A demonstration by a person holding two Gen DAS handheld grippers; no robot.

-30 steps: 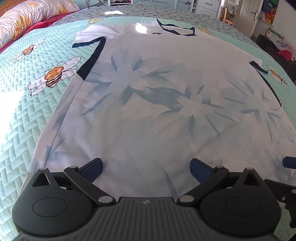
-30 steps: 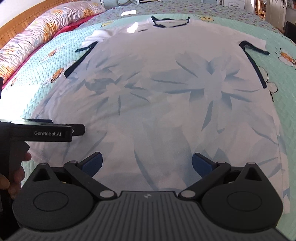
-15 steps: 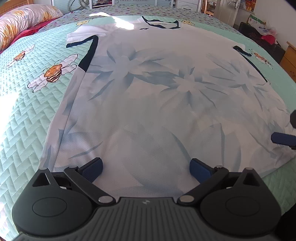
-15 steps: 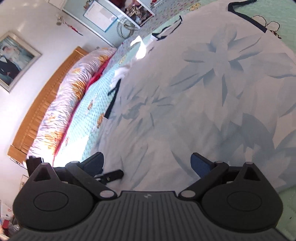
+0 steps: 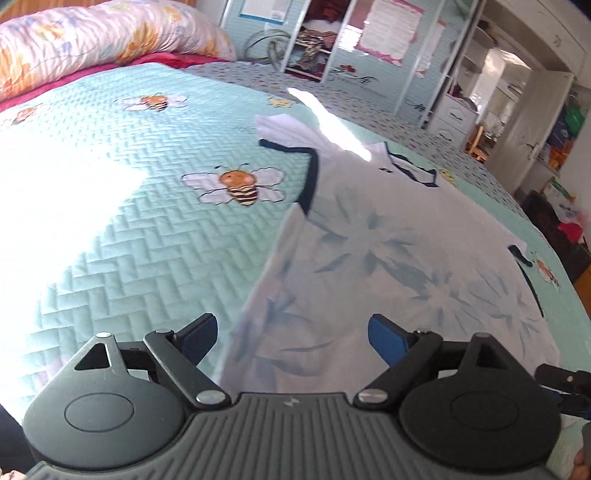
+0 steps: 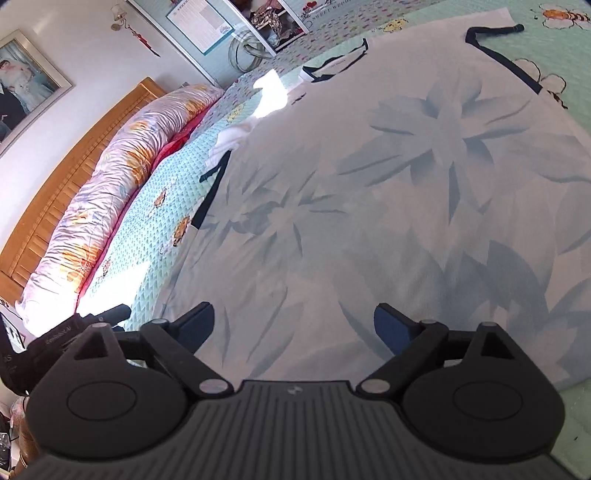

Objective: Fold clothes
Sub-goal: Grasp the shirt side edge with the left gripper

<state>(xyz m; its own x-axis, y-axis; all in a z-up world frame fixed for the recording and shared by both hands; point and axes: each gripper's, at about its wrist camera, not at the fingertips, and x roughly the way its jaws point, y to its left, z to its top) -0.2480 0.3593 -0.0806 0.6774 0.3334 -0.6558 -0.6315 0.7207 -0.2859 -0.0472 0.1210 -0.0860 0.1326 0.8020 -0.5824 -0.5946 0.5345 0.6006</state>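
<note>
My left gripper (image 5: 291, 338) is unclenched with its jaws closing; the shirt (image 5: 406, 258) side hem runs up between the blue pads, which do not press on it. My right gripper (image 6: 293, 326) is likewise unclenched and closing, with shirt fabric below the pads and nothing gripped.

The shirt lies flat on the quilted bedspread (image 5: 129, 240), filling the centre and right of both frames, with the collar (image 5: 413, 168) at upper right in the left wrist view. Its near hem (image 6: 576, 380) shows at lower right of the right wrist view.

Open bedspread extends left of the shirt to the rolled duvet (image 6: 122, 177) and wooden headboard (image 6: 55, 195). In the left wrist view, cabinets (image 5: 454, 118) stand beyond the bed's far edge.

Readable writing: "SWEET", then a partly legible word, on the far wall (image 6: 325, 16).
</note>
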